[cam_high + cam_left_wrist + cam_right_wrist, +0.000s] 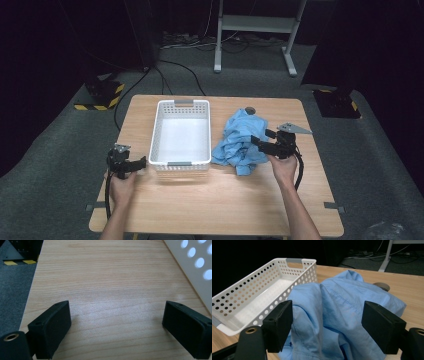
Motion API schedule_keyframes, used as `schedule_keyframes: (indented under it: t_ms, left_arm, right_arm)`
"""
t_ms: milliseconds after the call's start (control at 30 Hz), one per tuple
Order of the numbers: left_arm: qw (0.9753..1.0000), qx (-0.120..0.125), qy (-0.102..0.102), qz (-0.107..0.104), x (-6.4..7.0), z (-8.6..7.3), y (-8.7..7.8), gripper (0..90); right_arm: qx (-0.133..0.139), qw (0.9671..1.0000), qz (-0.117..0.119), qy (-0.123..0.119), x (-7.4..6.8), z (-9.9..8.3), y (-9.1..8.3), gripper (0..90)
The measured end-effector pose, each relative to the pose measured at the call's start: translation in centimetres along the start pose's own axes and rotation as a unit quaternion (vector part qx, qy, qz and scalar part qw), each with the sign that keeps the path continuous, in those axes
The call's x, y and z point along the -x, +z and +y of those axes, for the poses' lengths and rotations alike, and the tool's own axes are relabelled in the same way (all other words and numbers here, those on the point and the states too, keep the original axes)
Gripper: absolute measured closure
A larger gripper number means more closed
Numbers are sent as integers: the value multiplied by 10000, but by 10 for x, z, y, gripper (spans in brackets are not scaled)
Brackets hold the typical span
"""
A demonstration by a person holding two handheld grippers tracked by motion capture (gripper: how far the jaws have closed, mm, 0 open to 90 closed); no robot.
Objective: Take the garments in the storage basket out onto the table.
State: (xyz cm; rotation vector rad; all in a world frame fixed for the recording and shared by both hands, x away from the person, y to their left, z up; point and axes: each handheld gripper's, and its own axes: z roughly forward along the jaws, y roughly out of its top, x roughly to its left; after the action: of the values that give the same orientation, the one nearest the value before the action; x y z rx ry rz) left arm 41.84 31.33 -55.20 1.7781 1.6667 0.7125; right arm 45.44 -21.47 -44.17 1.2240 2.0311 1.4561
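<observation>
Left gripper (117,322): jaws standing wide apart, nothing lying between them.
Table (112,280): pale wood grain showing under the jaws.
Basket (197,267): white perforated wall running along the upper right.
Floor (12,287): grey carpet showing past the table's left edge.

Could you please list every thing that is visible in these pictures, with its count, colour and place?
basket: one, white with round holes and grey handles, middle-left of the table, nothing inside.
cloth: one, light blue, crumpled, to the right of the basket.
round object: one, grey-brown, behind the cloth, partly hidden; I cannot tell what it is.
table: one, light wood.
frame: one, grey metal, on the floor behind the table.
floor: grey carpet, with cables and yellow-black striped blocks.
left tongs: black, open, at the basket's near left corner, above bare wood.
right tongs: black, open, at the cloth.
hands: two, each holding tongs.
</observation>
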Motion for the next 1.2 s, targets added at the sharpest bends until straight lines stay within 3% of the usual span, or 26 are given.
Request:
schedule_keyframes:
  t_ms: [333,1200]
  left_arm:
    - [10000,0,-1,3,0,0,0,85]
    - [10000,-1,-2,6,0,0,0,86]
  right_arm:
    - [182,9997,44,135,7,-1,-10,255]
    - [545,9977,-201,356,29,-6,-43,261]
